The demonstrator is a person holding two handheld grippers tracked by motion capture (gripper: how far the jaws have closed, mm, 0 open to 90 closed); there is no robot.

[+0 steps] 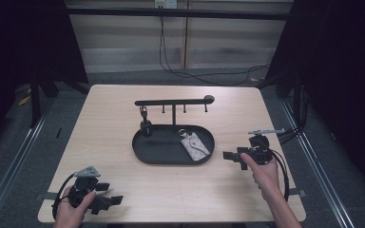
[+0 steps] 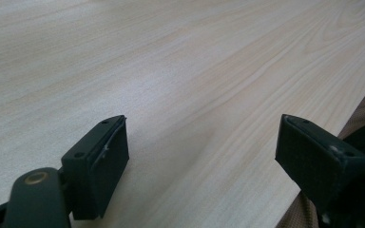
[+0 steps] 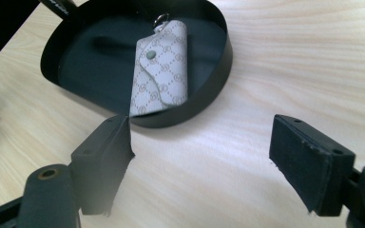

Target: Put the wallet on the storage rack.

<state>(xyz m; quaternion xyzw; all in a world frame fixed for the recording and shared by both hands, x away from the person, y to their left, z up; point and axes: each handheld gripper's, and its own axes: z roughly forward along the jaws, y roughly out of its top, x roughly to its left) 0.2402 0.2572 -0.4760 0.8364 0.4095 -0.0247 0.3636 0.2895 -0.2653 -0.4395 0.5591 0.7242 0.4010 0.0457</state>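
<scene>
Nearest the person, the left gripper (image 1: pixel 105 194) rests low over the front left corner of the tabletop (image 1: pixel 109 142), its jaws spread wide with nothing between them; in the left gripper view only bare wood grain lies ahead of it. The right gripper (image 1: pixel 233 158) is held farther forward on the right side, pointing left toward the tray (image 1: pixel 147 154), jaws likewise wide apart and empty.

Just beyond the right gripper sits the one black oval tray, its long axis running left to right across the tabletop. In its right half lies a single key pouch (image 3: pixel 161 66), pale with a repeating printed pattern and one snap button on its flap. The right gripper view shows its long axis running away from the gripper, the metal ring (image 3: pixel 161 19) at the far end, the blunt end against the tray's near wall.

Behind, a black bar (image 1: pixel 173 101) on a post rises from the tray, carrying four small pegs. One dark small object (image 1: pixel 145 124) hangs under the leftmost peg, down to the tray's left rear.
</scene>
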